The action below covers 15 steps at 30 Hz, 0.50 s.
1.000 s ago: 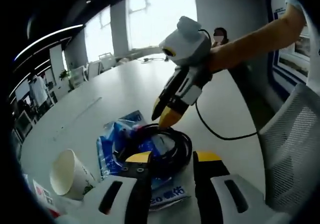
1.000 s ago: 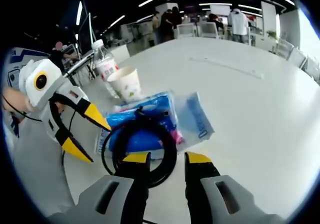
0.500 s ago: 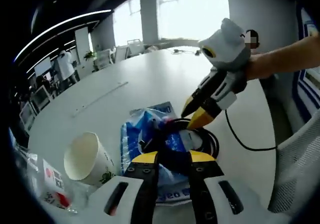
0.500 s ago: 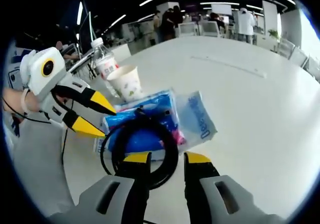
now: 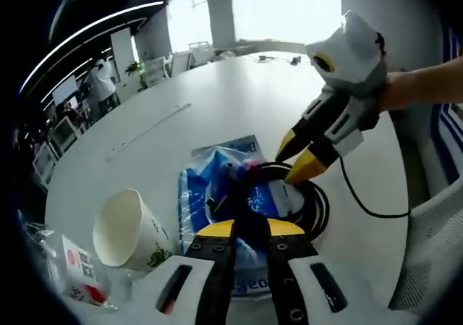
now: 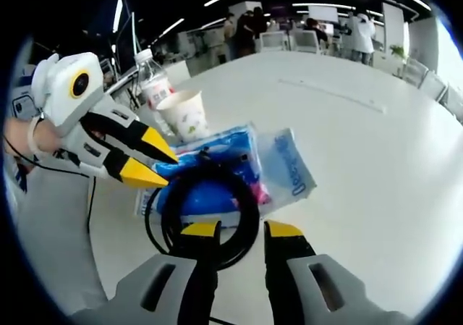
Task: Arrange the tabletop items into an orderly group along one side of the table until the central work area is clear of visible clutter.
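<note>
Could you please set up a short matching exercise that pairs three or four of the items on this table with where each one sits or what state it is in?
Things:
1. black cable coil
2. paper cup
3. water bottle
4. blue plastic packet

Places or states:
A. lying flat on the table, under the coil
B. standing beside the cup, cap on
C. looped on top of the blue packet
D. open, between the bottle and the packet

Pairs: 1-C, 2-D, 3-B, 4-A
</note>
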### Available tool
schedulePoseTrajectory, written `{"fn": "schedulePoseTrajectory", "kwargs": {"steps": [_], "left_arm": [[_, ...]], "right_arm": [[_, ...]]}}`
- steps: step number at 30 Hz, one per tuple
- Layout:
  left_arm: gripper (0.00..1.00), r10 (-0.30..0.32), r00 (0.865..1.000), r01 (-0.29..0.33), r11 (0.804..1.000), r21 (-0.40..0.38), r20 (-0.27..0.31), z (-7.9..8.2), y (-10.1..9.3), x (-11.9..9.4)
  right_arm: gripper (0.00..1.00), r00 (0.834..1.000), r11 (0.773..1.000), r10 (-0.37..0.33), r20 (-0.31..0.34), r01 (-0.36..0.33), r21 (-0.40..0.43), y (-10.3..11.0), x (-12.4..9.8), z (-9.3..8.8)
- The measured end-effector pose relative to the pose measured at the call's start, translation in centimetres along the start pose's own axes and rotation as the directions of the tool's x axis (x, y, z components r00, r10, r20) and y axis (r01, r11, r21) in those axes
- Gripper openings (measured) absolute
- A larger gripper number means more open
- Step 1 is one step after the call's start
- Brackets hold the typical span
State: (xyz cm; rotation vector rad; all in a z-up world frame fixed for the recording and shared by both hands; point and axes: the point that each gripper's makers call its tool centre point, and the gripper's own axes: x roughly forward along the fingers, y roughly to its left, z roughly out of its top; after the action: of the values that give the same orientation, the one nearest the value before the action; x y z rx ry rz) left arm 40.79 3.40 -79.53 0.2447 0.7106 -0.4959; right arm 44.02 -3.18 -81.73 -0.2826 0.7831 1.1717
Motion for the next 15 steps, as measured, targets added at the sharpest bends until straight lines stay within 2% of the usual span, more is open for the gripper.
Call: {"fn": "schedulePoseTrajectory", "kwargs": {"steps": [7, 10, 15], "left_arm": [[0.09, 0.008, 0.999, -0.008, 1.0, -0.017, -0.036, -0.4, 0.08, 0.25], [0.06, 0.013, 0.999, -0.013, 1.0, 0.012, -0.049, -0.48, 0.05, 0.42], [0.05, 0.018, 0.998, -0.017, 1.0, 0.01, -0.062, -0.58, 0.06, 0.61]], "right_arm": [[0.2, 1.0, 1.0, 0.002, -0.005, -0.002, -0.009, 0.19, 0.18, -0.04], [0.2, 1.0, 1.0, 0.003, -0.007, -0.003, -0.013, 0.26, 0.25, -0.1], [0.19, 1.0, 1.0, 0.001, -0.01, -0.001, -0.016, 0.31, 0.2, -0.21]]}}
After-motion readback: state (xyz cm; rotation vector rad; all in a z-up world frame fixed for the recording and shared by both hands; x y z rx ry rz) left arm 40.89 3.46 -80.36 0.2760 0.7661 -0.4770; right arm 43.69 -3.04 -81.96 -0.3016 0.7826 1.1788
